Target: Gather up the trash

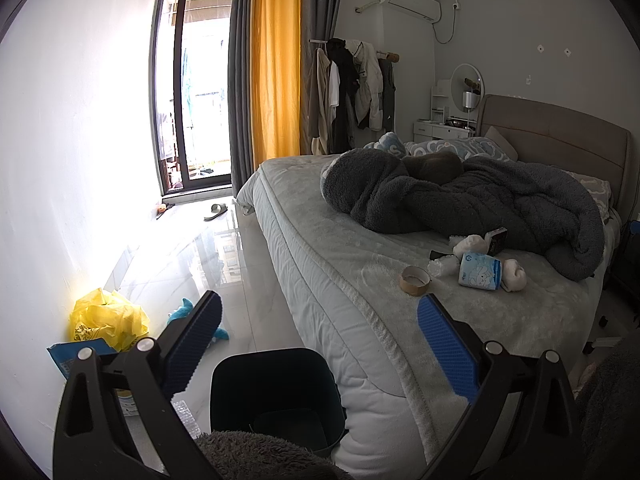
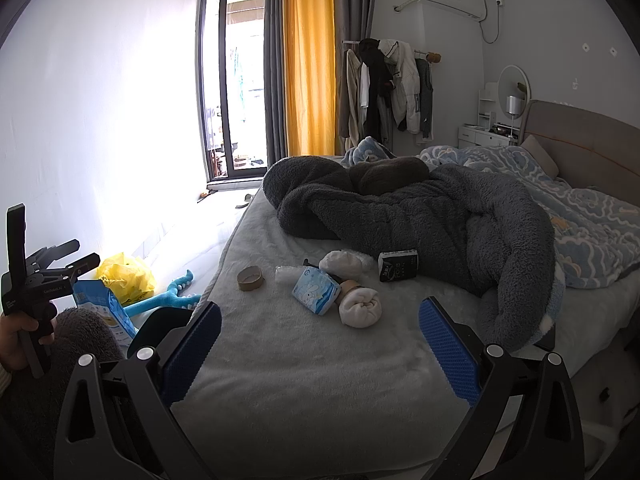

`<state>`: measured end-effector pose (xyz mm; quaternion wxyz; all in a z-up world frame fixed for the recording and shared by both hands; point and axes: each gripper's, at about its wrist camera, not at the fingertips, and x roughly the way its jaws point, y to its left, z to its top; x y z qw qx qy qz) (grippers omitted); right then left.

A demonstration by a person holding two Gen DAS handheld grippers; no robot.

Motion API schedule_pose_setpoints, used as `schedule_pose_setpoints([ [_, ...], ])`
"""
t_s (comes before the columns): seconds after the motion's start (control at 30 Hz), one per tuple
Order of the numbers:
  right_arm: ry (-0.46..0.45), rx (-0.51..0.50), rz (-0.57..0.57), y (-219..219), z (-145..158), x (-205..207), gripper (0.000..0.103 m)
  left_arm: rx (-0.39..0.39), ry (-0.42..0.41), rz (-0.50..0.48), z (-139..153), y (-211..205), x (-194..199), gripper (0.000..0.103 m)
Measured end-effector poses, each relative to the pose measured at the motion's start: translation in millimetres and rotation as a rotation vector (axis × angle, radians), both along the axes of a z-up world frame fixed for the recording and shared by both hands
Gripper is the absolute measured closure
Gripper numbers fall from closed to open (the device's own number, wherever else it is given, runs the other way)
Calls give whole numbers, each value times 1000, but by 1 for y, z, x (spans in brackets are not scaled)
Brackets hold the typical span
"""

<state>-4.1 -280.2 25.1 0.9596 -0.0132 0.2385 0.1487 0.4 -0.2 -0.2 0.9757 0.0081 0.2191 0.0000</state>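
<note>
Trash lies on the bed [image 2: 304,360]: a cardboard tape core [image 2: 250,278] [image 1: 415,279], a blue-and-white tissue pack [image 2: 316,290] [image 1: 480,271], a small black-and-white box [image 2: 399,265] [image 1: 496,239], a white plastic wad [image 2: 286,273] and rolled white socks [image 2: 360,307]. A dark bin [image 1: 276,392] stands on the floor by the bed, right under my left gripper [image 1: 320,340], which is open and empty. My right gripper [image 2: 320,340] is open and empty above the bed's near edge, short of the trash. The left gripper also shows in the right wrist view [image 2: 60,260].
A heaped grey fleece blanket [image 2: 420,216] lies behind the trash. On the floor by the wall are a yellow bag [image 1: 106,318], a blue packet [image 2: 108,308] and a blue plush toy [image 2: 168,296]. A slipper [image 1: 216,212] lies near the balcony door.
</note>
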Motion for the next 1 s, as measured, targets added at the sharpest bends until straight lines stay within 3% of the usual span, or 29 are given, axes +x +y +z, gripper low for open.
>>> schedule_pose_setpoints([
  [0.63,2,-7,-1,-1,1,-1,3,-2,3,-2,0,0,0,3],
  [0.9,16,-40,-4,-1,-2,3,3,-61,45,-80,-4,3,1,3],
  [1.0,18,-45,2,2,-8,8,3,-37,44,-96,-8,-6,9,3],
])
